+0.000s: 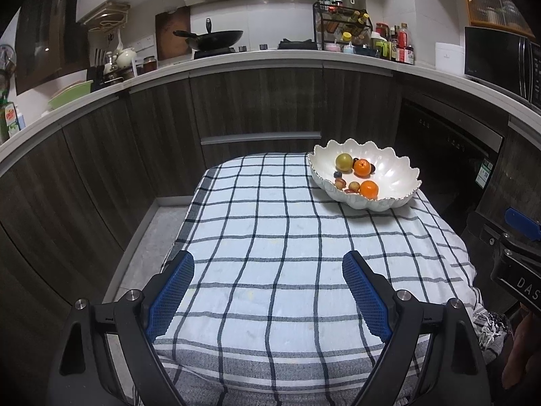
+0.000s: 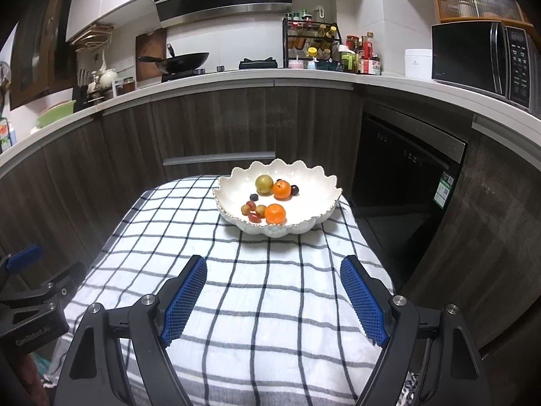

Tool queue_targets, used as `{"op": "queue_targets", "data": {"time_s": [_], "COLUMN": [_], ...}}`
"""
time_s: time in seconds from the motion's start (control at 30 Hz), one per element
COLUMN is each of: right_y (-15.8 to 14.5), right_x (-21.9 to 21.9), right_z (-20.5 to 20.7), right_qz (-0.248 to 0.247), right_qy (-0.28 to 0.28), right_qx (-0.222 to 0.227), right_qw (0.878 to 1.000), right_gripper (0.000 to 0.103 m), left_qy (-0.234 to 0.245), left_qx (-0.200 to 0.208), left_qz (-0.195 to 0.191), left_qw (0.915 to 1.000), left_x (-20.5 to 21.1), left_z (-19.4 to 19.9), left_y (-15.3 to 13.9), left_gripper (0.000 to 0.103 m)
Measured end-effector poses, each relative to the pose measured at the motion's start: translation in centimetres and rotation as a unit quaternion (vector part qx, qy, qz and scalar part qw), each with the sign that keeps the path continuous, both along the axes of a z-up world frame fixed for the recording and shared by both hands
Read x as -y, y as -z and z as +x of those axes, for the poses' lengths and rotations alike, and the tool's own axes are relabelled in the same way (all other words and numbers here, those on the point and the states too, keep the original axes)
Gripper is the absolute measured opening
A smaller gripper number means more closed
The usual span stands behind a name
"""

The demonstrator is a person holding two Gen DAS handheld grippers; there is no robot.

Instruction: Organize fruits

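Note:
A white scalloped bowl (image 1: pixel 395 176) (image 2: pixel 314 189) stands at the far right of a table under a checked cloth (image 1: pixel 270 237) (image 2: pixel 257 270). It holds two oranges (image 1: pixel 368 189) (image 2: pixel 275 213), a yellow-green round fruit (image 1: pixel 344 162) (image 2: pixel 264 183) and several small dark and reddish fruits (image 2: pixel 250 208). My left gripper (image 1: pixel 268 267) hangs open over the near cloth, well short of the bowl, nothing between its blue pads. My right gripper (image 2: pixel 274 270) is also open and empty, with the bowl straight ahead.
Dark wood cabinets (image 1: pixel 253 108) and a white counter (image 2: pixel 236 77) curve round behind the table. On the counter sit a wok (image 2: pixel 184 61), a spice rack (image 2: pixel 311 44) and a microwave (image 2: pixel 480 57). A dishwasher front (image 2: pixel 405 176) is at the right.

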State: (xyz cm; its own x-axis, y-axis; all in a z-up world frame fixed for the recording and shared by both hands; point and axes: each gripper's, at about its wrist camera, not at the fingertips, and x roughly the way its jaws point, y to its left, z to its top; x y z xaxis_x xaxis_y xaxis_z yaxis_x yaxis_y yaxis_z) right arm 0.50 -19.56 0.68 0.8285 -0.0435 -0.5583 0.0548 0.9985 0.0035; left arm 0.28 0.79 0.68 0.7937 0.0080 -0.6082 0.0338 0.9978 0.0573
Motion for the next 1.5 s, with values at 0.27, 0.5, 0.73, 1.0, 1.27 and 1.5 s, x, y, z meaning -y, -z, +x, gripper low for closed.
{"op": "queue_targets", "data": {"time_s": [0.27,0.5,0.73,1.0,1.27,1.5], "right_y": [-0.19,-0.31,-0.47,-0.51,-0.78,-0.85], "right_x": [0.28,0.26,0.20,0.16,0.21,0.16], "right_z": [-0.36,-0.56,-0.64,-0.70,-0.87,-0.94], "right_qz": [0.005,0.005,0.006,0.007,0.006,0.006], "right_qy": [0.005,0.004,0.004,0.004,0.002,0.003], "right_qx": [0.003,0.005,0.007,0.008,0.014,0.015], "right_qw": [1.000,1.000,1.000,1.000,1.000,1.000], "right_gripper": [0.082,0.082,0.082,0.082,0.082,0.082], "left_qy": [0.002,0.000,0.001,0.001,0.001,0.002], "left_qx": [0.004,0.008,0.008,0.010,0.010,0.010], "left_qz": [-0.001,0.001,0.001,0.002,0.002,0.003], "left_qw": [1.0000,1.0000,1.0000,0.9999,0.9999,0.9999], "left_x": [0.17,0.13,0.18,0.10,0.15,0.15], "left_z": [-0.34,-0.52,-0.58,-0.69,-0.71,-0.68], "left_y": [-0.18,-0.48,-0.61,-0.81,-0.81,-0.90], "left_gripper": [0.090,0.090,0.090,0.090,0.090,0.090]}}
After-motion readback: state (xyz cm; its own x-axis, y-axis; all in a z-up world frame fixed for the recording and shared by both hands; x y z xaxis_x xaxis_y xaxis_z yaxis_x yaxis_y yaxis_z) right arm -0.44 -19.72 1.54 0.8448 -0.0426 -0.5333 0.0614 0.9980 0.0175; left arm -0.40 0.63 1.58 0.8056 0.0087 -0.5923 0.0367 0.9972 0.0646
